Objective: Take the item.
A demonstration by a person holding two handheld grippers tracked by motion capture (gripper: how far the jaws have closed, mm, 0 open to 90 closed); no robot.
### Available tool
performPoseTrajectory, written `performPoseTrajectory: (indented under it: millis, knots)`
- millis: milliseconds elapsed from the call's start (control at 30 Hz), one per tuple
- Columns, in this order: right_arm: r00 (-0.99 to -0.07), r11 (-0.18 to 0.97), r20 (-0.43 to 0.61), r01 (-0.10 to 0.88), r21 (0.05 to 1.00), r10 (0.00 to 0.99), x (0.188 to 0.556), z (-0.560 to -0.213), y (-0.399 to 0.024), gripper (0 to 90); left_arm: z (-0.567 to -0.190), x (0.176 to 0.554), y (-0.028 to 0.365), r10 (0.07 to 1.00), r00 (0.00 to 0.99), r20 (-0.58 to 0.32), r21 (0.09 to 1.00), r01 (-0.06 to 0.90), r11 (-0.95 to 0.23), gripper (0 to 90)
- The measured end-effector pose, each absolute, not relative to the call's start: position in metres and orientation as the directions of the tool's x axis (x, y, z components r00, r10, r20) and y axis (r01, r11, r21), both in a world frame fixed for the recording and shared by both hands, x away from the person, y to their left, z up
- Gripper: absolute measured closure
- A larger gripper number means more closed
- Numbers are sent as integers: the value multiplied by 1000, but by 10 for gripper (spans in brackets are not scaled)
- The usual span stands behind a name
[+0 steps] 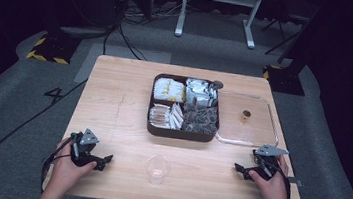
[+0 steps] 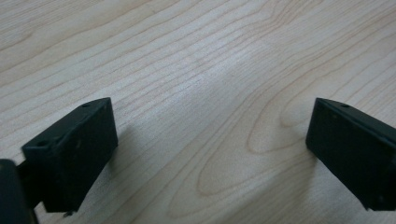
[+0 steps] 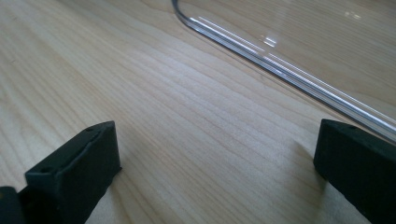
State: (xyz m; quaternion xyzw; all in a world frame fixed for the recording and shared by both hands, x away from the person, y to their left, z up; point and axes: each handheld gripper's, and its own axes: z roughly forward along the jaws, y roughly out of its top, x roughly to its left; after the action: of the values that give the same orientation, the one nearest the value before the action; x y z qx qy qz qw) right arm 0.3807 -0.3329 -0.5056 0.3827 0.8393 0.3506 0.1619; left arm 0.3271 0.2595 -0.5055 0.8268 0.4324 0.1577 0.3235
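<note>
1. Step judged: start/rest pose, nothing picked up yet. Both grippers are parked on the table (image 1: 119, 138) near the bottom edge of the high view.
2. Left gripper (image 1: 105, 161) is seen at lower left of the high view, held in a hand (image 1: 67, 165); jaws spread wide, nothing between them, bare wood under them in the left gripper view (image 2: 210, 121).
3. Right gripper (image 1: 238, 169) is seen at lower right of the high view; jaws spread too, empty, in the right gripper view (image 3: 215, 154).
4. Nearest item: clear plastic cup (image 1: 157, 169), upright, bottom centre, between the 2 grippers, apart from both.
5. Next move, as judged: 1 gripper would be swung inward to the cup, or reach fwd to the tray. Cup is thin & see-through, so a light squeeze is called for.
6. Around: dark 4-compartment tray (image 1: 182, 132) with packets at centre; clear lid (image 1: 248, 119) touching its right side, small brown knob on it. Lid rim (image 3: 280, 70) is seen just ahead of the right jaws, so it could be clipped on a fwd reach.
</note>
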Motion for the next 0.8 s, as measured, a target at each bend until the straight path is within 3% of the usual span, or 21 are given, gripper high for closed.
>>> performPoseTrajectory:
  millis: [167, 400, 633, 800]
  knots:
    - [-651, 459, -3, 532, 711, 759, 381, -506, -331, 3, -498, 323, 264, 856, 517, -19, 652, 655, -382, 245]
    - [-661, 466, -4, 525, 712, 751, 382, -506, -331, 4, -473, 318, 261, 863, 504, -41, 683, 644, -343, 297]
    - [-662, 467, -5, 524, 712, 750, 383, -506, -331, 5, -437, 313, 242, 870, 491, -44, 710, 628, -319, 421]
    - [-661, 466, -4, 525, 712, 751, 383, -506, -331, 5, -414, 317, 226, 835, 542, -94, 767, 574, -286, 473]
